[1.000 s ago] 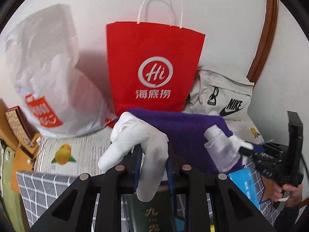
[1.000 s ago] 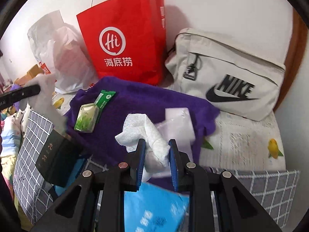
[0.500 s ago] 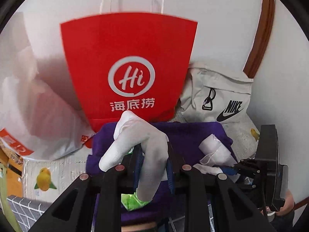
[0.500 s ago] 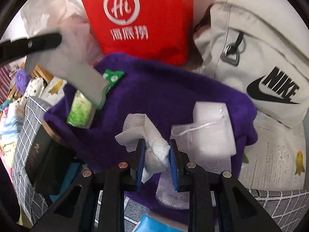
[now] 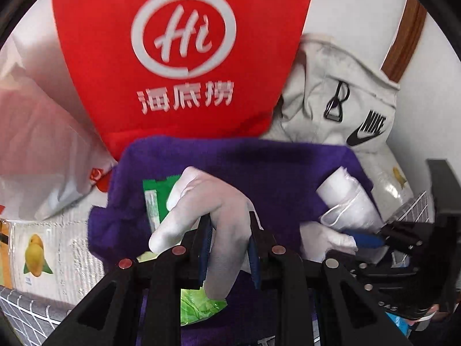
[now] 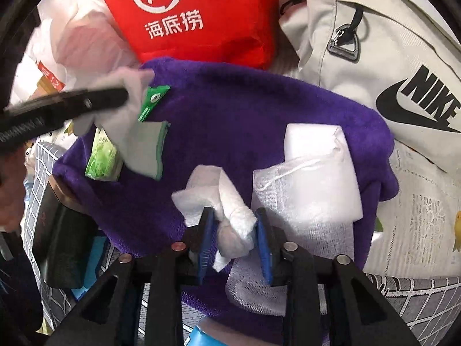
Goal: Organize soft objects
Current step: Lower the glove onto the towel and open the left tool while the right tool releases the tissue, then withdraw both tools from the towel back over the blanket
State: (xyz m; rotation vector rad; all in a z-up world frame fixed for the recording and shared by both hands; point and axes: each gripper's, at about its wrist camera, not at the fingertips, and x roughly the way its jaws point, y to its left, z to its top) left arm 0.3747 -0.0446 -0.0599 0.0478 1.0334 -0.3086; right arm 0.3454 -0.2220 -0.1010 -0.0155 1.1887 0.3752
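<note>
Two cloths hang over the purple towel (image 6: 259, 121), so I would lower each onto bare towel, clear of the green packet (image 6: 102, 158) and white sponge (image 6: 314, 150), before letting go. The left gripper (image 5: 229, 248) is clamped on a pale grey cloth (image 5: 213, 201). The right gripper (image 6: 234, 233), nearly closed, pinches a crumpled white wipe (image 6: 227, 210).

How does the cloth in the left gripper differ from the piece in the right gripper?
The left gripper grips a smooth grey cloth with a green edge, which hangs in a long flap. The right gripper grips a white tissue, crumpled, textured and smaller. Both are clamped above the purple towel.
</note>
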